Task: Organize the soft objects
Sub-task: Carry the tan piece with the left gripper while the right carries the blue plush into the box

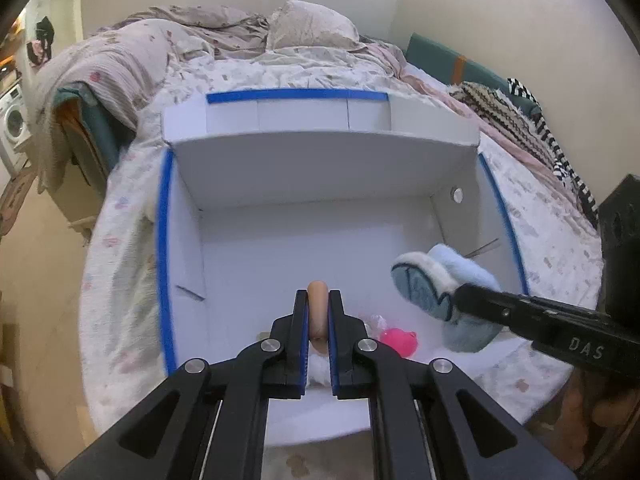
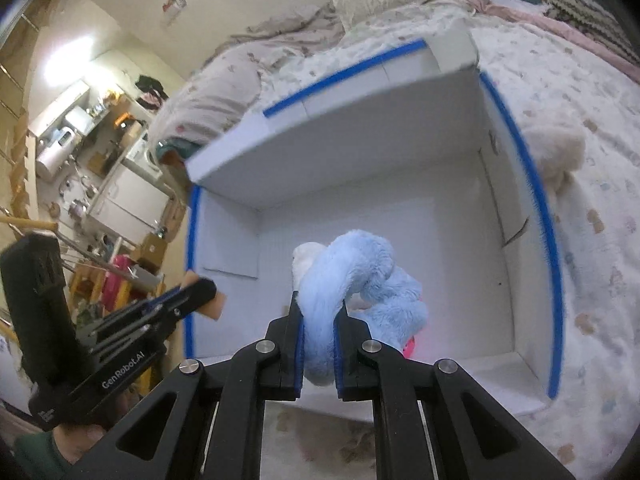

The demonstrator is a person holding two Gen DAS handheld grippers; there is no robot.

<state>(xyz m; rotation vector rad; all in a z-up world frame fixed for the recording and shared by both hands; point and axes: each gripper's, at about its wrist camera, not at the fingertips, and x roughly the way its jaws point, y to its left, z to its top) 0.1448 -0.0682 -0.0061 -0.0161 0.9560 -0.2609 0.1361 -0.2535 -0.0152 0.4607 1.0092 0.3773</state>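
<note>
My left gripper (image 1: pixel 318 300) is shut on a tan, rounded soft object (image 1: pixel 318 294) with white fluff below it, held over the near part of an open white box (image 1: pixel 320 176). From the right, my right gripper (image 1: pixel 456 296) reaches in, shut on a light-blue fluffy slipper (image 1: pixel 436 280). In the right wrist view the right gripper (image 2: pixel 319 308) clamps the blue slipper (image 2: pixel 360 276) above the box (image 2: pixel 360 152). The left gripper (image 2: pixel 200 290) with the tan object (image 2: pixel 218 306) hovers at the box's left wall. A pink soft item (image 1: pixel 400 342) lies on the box floor.
The box has blue tape along its rims and sits on a bed with a patterned cover (image 1: pixel 128 280). A crumpled duvet and pillow (image 1: pixel 312 26) lie behind it. A cream plush thing (image 2: pixel 556 148) rests on the bed right of the box. Striped fabric (image 1: pixel 520 120) lies far right.
</note>
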